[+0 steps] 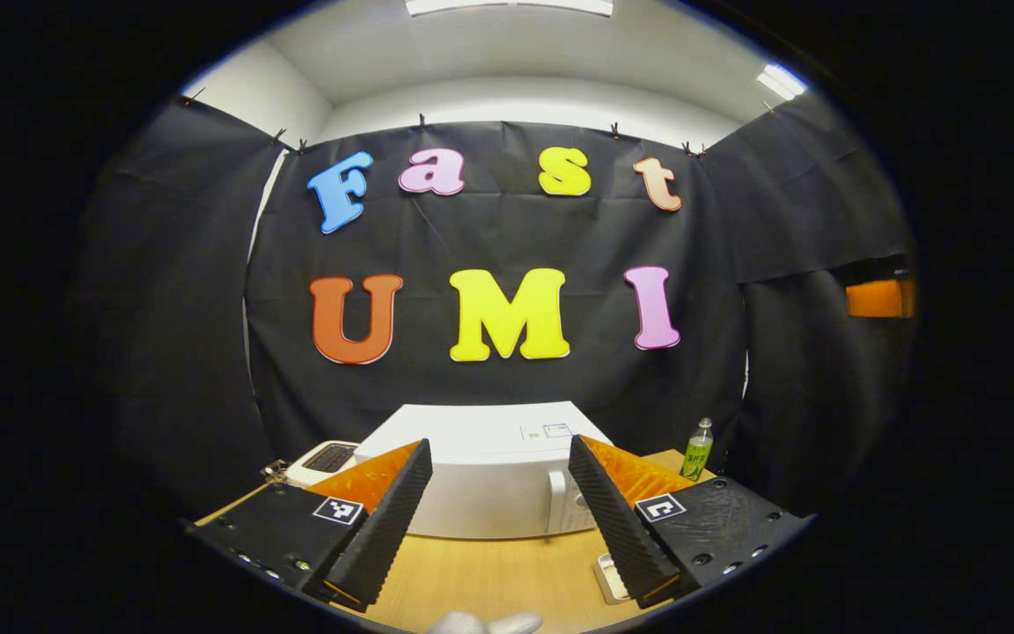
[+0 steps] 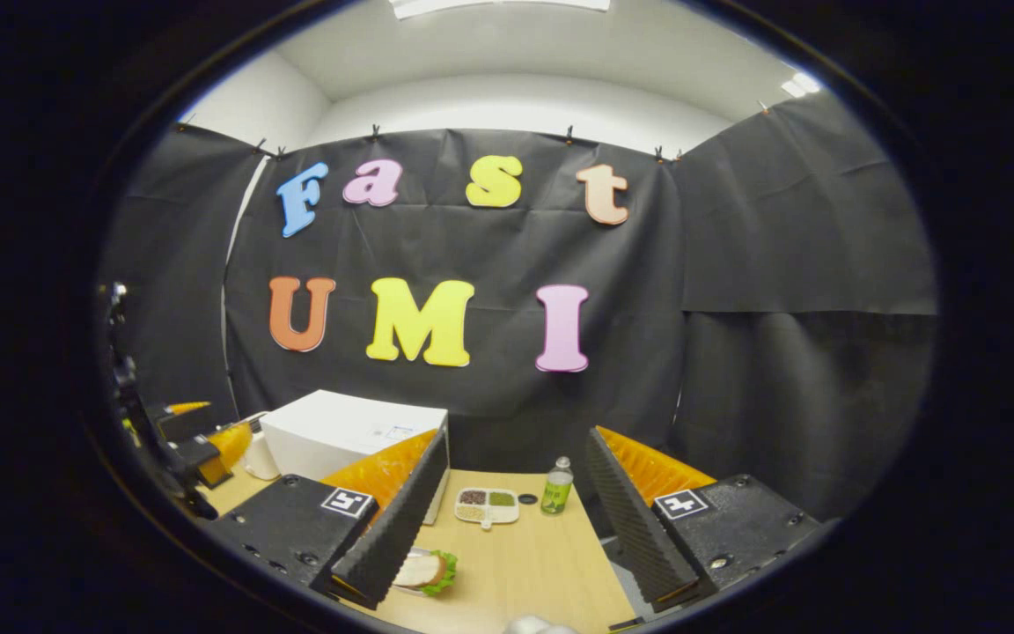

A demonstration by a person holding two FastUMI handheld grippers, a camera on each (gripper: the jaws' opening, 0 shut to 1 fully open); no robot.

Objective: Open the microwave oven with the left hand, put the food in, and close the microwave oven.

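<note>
1. My left gripper (image 1: 500, 506) hangs over the bench (image 1: 489, 572) with its jaws wide apart and nothing between them.
2. Ahead of it the white microwave (image 1: 489, 467) stands at the back of the bench against the black cloth, with its door closed and its handle (image 1: 557, 502) on the right side of the front.
3. My right gripper (image 2: 516, 511) is also spread wide and holds nothing.
4. The food (image 2: 426, 570), a sandwich with green leaf, lies on the bench near the front edge, just beside my right gripper's left finger (image 2: 393, 528) and partly hidden by it.
5. A small divided tray (image 2: 487, 505) sits farther back on the bench, to the right of the microwave.
6. A green bottle (image 2: 557, 486) stands upright just beside the tray, near the back edge.
7. In the right gripper view, my left gripper (image 2: 199, 445) shows at the far left, near the microwave.
</note>
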